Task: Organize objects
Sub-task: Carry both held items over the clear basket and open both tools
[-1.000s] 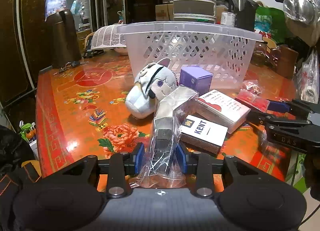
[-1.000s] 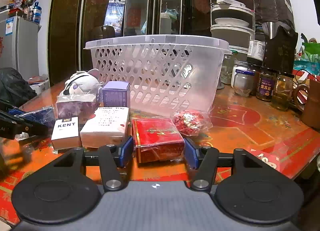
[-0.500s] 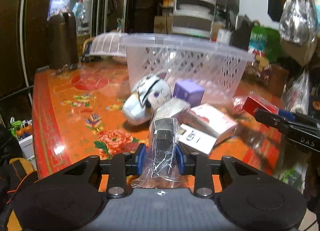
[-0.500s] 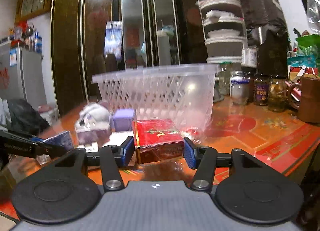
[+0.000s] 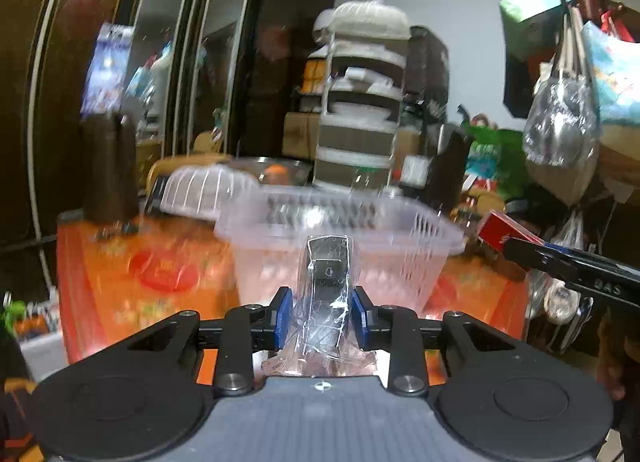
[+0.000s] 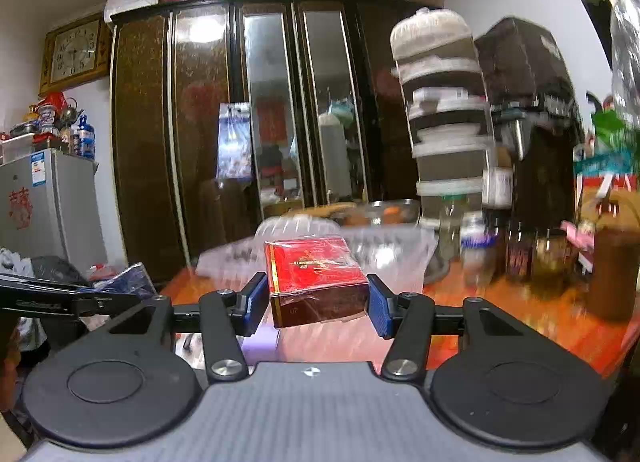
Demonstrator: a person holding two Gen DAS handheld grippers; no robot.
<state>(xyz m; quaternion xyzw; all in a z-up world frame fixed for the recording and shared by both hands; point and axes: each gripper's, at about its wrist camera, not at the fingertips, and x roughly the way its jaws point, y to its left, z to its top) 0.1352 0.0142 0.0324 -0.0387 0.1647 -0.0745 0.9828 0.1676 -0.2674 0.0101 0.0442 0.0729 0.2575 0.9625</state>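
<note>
Left wrist view: my left claw (image 5: 320, 316) is clamped on a plastic-wrapped silver pack (image 5: 327, 286), long axis pointing straight ahead at the basket (image 5: 340, 238), held above the table (image 5: 132, 282).

Right wrist view: my right claw (image 6: 316, 302) grips the red box (image 6: 314, 276), long axis aimed forward at the basket (image 6: 384, 246), in the air.

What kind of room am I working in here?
Probably a lived-in home dining or storage room: a dark mirrored wardrobe, a wall clock, a small fridge and stacked food containers behind a cluttered orange table.
</note>
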